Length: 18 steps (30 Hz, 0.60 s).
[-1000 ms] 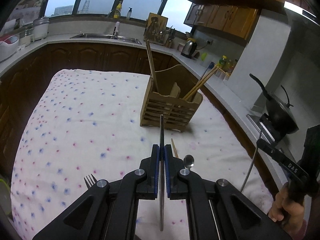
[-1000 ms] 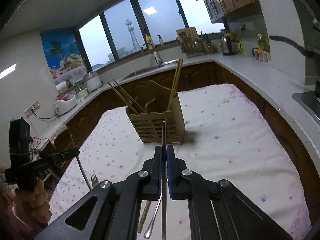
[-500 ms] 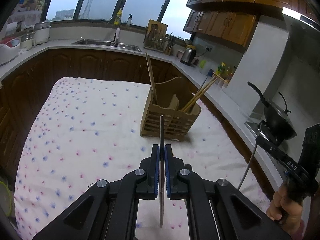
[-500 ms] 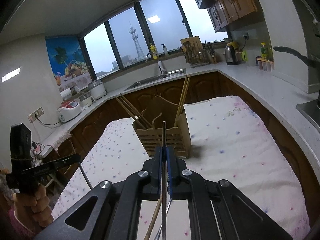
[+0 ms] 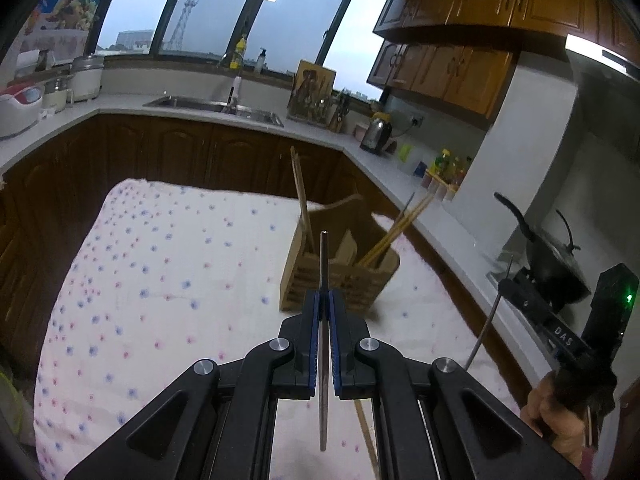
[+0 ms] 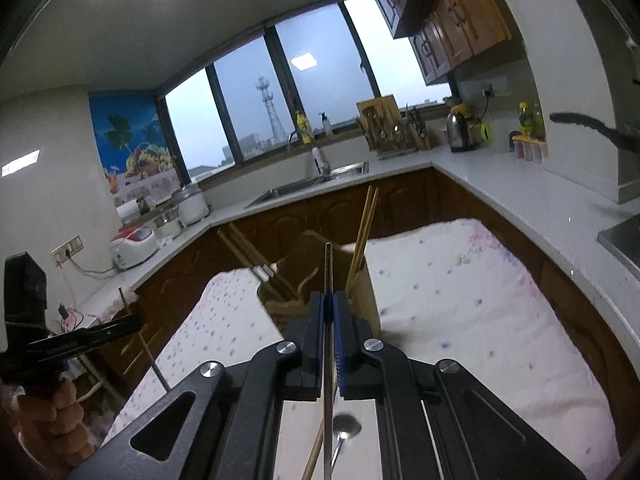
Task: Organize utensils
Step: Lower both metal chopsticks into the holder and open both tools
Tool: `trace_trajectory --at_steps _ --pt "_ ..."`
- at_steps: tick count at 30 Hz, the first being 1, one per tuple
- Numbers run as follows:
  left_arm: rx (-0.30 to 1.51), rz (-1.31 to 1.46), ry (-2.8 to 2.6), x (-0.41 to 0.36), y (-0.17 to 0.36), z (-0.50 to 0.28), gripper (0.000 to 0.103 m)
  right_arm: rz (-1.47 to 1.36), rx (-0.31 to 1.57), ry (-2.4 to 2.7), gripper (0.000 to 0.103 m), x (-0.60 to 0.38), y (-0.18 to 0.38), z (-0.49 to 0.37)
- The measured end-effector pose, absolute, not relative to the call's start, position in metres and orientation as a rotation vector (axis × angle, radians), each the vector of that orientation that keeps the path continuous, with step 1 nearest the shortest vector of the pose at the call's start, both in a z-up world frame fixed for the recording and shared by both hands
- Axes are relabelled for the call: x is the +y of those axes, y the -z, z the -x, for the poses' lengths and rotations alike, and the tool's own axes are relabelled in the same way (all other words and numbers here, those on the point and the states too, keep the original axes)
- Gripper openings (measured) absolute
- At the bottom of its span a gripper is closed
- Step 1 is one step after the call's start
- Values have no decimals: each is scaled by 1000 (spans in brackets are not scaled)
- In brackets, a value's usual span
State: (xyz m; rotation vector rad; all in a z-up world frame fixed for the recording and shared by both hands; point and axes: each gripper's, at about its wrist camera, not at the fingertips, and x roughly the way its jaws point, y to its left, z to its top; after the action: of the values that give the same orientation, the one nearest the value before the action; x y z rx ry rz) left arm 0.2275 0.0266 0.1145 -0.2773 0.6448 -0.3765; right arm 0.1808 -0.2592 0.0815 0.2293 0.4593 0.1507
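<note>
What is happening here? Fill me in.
A person is sorting utensils with two handheld grippers. The left gripper and right gripper each have jaws shut on a metal chopstick, both raised above the tablecloth and aimed at the wooden holder. A spoon lies on the cloth.

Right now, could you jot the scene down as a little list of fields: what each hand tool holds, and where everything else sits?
left gripper: shut on a metal chopstick, tip pointing at the holder
right gripper: shut on a second metal chopstick
holder: wooden, upright on the tablecloth, wooden chopsticks leaning inside
spoon: lying on the cloth under the right gripper
loose chopstick: wooden, beside the spoon
</note>
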Motion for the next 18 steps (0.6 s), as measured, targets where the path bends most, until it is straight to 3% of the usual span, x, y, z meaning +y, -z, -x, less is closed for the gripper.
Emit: trace_trajectory --at_steps 18 --pt "443 254 313 7 -150 -323 3 -267 231 -142 5 -265 -131 -279"
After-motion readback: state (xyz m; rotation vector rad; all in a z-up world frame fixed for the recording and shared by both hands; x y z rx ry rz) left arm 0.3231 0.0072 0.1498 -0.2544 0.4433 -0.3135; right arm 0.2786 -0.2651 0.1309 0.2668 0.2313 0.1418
